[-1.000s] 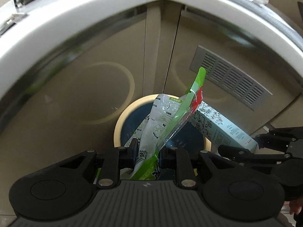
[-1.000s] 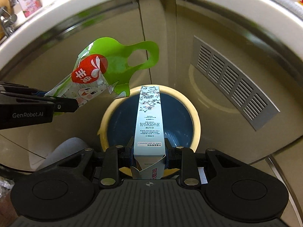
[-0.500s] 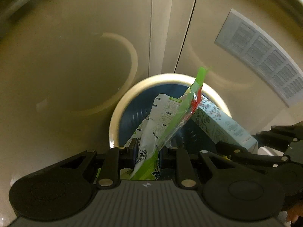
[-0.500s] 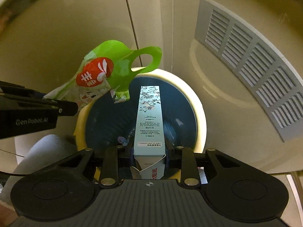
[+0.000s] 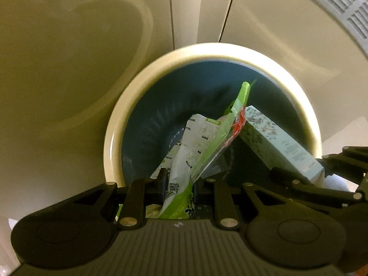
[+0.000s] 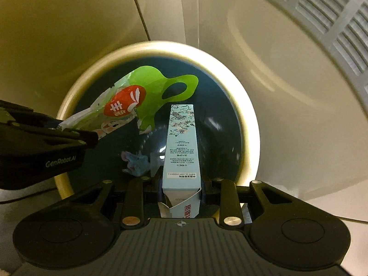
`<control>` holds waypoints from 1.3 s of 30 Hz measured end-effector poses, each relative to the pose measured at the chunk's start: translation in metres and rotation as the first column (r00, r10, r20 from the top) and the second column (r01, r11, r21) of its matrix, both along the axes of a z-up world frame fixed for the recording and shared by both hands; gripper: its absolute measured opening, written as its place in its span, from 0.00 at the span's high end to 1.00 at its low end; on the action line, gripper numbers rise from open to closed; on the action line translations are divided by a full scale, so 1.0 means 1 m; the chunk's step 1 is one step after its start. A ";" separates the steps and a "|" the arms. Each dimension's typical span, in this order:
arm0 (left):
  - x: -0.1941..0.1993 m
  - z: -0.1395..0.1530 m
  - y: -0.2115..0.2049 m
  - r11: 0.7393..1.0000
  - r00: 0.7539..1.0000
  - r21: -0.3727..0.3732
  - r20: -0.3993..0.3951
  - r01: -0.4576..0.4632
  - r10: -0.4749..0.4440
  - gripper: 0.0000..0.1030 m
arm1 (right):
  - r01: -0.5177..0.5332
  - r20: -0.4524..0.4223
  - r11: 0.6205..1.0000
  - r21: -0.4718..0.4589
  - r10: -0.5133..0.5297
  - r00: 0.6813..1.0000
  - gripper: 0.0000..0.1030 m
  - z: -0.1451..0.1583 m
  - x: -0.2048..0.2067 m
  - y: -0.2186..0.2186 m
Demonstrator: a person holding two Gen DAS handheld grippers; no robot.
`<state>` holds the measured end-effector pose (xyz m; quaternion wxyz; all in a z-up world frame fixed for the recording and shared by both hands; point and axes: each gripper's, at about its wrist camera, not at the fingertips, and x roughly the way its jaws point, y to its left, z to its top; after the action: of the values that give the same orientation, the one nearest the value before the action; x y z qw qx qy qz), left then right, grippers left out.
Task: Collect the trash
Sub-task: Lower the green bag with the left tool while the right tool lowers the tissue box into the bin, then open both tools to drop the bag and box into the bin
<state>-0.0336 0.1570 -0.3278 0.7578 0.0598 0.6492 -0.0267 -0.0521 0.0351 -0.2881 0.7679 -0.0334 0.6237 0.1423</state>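
Gripping a green pouch (image 5: 184, 172) between its fingers, the left claw (image 5: 179, 188) is hanging directly above the bin (image 5: 110, 142), so that a release should drop the pouch straight inside. The pouch is standing upward and leaning right, its green tip showing against the bin's dark interior and its side apparently touching the box (image 5: 283, 145). That box is entering from the right, carried by the right claw (image 5: 326, 174), whose dark linkage is crossing the lower right corner of this view. Both items are sitting within the rim's outline, which I judge to be deliberate alignment before letting go.

In the right wrist view, the right claw (image 6: 181, 191) is clamping the box (image 6: 181, 151) at its opened lower end, with the long body pointing forward over the bin (image 6: 250, 138). Holding it by the end is keeping the length clear of the rim. The left claw (image 6: 89, 138) is reaching in from the left edge, pinching the pouch (image 6: 138, 101), whose looped green handle is hanging over the bin's mouth. A small crumpled bluish scrap (image 6: 135, 163) is lying at the bottom. Neither item is released yet; the drop appears to be the step in hand. A cabinet (image 6: 287, 69) is standing close behind the bin.
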 end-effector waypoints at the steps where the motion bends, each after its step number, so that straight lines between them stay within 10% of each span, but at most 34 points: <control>1: 0.002 -0.005 0.000 1.000 1.000 0.001 -0.013 -0.003 0.003 0.78 | -0.003 -0.007 1.000 -0.004 0.003 1.000 0.70 -0.004 0.001 0.001; 16: 0.021 -0.032 -0.008 1.000 0.996 0.027 -0.091 -0.001 0.004 0.69 | 0.011 -0.070 0.999 -0.053 -0.015 0.997 0.70 -0.044 0.016 0.001; 23: 0.019 -0.027 -0.002 0.999 0.998 0.043 -0.052 -0.031 0.033 0.00 | 0.034 -0.080 0.998 -0.056 -0.039 0.996 0.66 -0.052 0.020 0.002; 28: 0.016 -0.010 0.008 0.998 0.996 0.004 -0.066 -0.063 0.063 0.00 | 0.055 -0.067 0.998 -0.035 -0.057 0.996 0.31 -0.038 0.020 -0.002; 39: -0.032 0.089 0.026 0.993 0.993 -0.060 0.055 -0.098 0.101 0.00 | 0.018 0.083 0.999 0.047 -0.022 0.996 0.17 0.054 -0.023 -0.019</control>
<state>-0.0659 0.1834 -0.2390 0.7781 0.0062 0.6281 -0.0058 -0.0751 0.0165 -0.2341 0.7952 -0.0155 0.5880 0.1473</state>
